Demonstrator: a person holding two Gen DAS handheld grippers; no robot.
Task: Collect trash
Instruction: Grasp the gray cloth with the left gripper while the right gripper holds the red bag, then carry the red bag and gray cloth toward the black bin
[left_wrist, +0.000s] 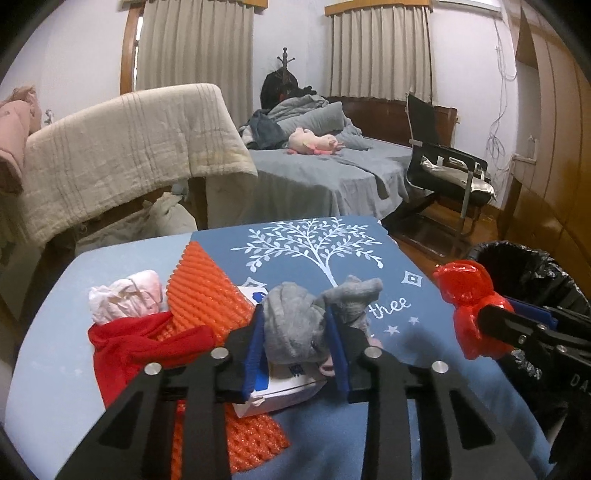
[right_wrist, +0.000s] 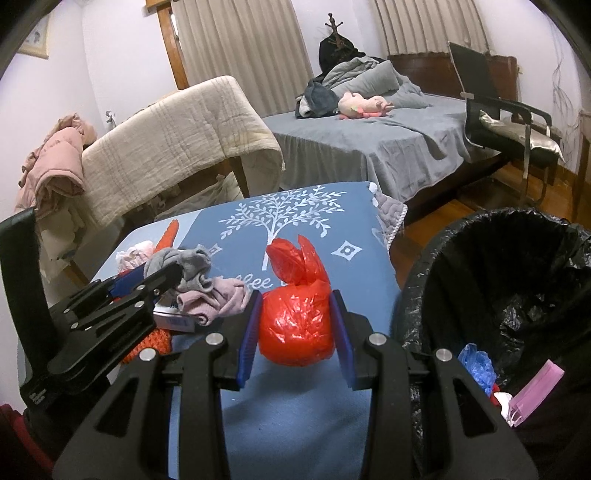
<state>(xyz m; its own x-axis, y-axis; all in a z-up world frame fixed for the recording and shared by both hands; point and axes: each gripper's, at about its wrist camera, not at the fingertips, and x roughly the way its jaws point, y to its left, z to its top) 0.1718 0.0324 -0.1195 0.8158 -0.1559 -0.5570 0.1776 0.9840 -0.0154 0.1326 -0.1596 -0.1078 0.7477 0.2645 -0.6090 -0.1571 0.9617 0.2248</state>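
Note:
On the blue tree-print table cloth (left_wrist: 391, 354) lies a pile of trash and cloth. My left gripper (left_wrist: 297, 332) is shut on a crumpled grey sock (left_wrist: 291, 306), its blue pads pressing both sides. Under it sits a small white box (left_wrist: 284, 391) on an orange foam net (left_wrist: 199, 284). A red cloth (left_wrist: 125, 343) and a pale pink wad (left_wrist: 125, 295) lie to the left. My right gripper (right_wrist: 295, 306) is shut on a knotted red plastic bag (right_wrist: 295, 325) just above the cloth. A pinkish sock (right_wrist: 218, 299) lies beside the grey one.
A bin with a black liner (right_wrist: 417, 295) stands at the table's right edge, with blue and pink scraps inside. Beyond the table are a frame draped in a beige blanket (left_wrist: 129, 147), a grey bed (left_wrist: 314, 173) and a black chair (left_wrist: 443, 166).

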